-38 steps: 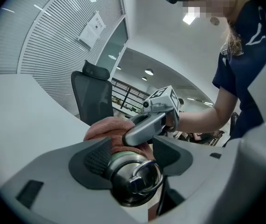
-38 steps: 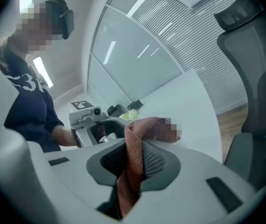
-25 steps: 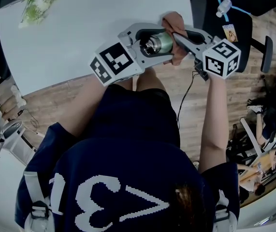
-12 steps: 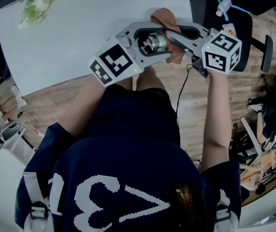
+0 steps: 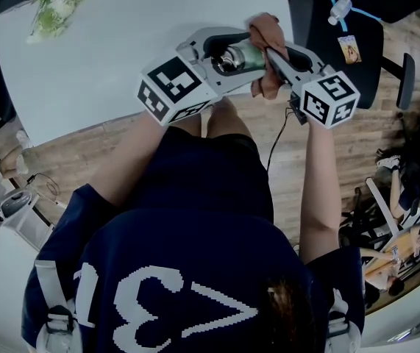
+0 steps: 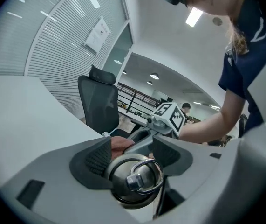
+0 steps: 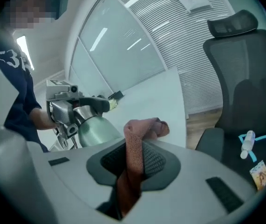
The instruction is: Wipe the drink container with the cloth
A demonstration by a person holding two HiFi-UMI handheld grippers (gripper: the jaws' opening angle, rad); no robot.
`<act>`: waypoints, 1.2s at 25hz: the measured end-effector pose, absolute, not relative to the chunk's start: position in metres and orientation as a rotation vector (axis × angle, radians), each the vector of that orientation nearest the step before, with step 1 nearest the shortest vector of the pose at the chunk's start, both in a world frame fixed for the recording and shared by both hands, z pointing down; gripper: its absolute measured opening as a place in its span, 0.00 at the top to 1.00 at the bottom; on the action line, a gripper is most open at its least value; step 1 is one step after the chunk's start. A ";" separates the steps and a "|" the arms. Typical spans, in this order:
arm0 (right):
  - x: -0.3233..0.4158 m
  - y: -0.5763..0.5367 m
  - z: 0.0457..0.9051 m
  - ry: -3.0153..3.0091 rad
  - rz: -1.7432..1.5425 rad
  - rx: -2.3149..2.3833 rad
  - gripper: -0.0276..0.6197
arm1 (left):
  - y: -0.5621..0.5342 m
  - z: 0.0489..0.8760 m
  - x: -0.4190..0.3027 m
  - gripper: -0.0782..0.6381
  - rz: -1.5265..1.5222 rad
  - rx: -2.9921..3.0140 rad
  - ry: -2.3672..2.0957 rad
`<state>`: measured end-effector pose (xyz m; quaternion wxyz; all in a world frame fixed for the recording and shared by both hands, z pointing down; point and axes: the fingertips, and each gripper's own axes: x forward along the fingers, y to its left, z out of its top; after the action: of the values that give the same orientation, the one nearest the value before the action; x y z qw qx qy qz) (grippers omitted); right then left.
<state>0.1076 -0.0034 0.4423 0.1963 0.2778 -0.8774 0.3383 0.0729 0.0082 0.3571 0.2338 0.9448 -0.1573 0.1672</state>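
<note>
In the head view, my left gripper [image 5: 228,50] is shut on a green metal drink bottle [image 5: 243,54] with a steel cap, held over the table's near edge. My right gripper [image 5: 268,48] is shut on a salmon cloth [image 5: 265,31] that lies against the bottle's right side. The left gripper view shows the ringed cap [image 6: 137,181] between the pads of the left gripper [image 6: 133,155], with the cloth [image 6: 121,145] just behind. In the right gripper view, the cloth [image 7: 135,148] hangs folded between the right gripper's [image 7: 133,160] pads, and the bottle [image 7: 95,129] is to its left.
The white table [image 5: 121,43] carries a small bunch of flowers [image 5: 55,9] at its far left. A black office chair [image 5: 375,39] stands to the right with a small spray bottle [image 5: 340,9] and a card [image 5: 349,50] on its seat. A cable hangs below the right gripper.
The cloth slid left over the bottle's top, then back to its right side. Both grippers shifted slightly farther over the table, and the bottle tilted, showing more green body.
</note>
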 end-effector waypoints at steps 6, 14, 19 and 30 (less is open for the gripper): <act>0.093 0.001 0.396 -2.630 1.016 0.982 0.84 | -0.011 0.360 0.065 0.50 0.372 2.441 -0.540; 0.099 0.005 0.400 -2.594 0.984 1.214 0.84 | -0.024 0.361 0.059 0.50 0.318 2.323 -0.613; 0.114 0.014 0.419 -2.498 0.940 1.335 0.84 | -0.030 0.363 0.055 0.50 0.276 2.270 -0.645; 0.074 0.025 0.362 -2.701 0.739 1.356 0.83 | -0.038 0.365 0.051 0.50 0.233 2.190 -0.708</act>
<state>0.0737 0.0250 0.3618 0.0151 0.4357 -0.8681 0.2375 0.0514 -0.0375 0.3655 0.4023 0.8667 -0.2801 0.0922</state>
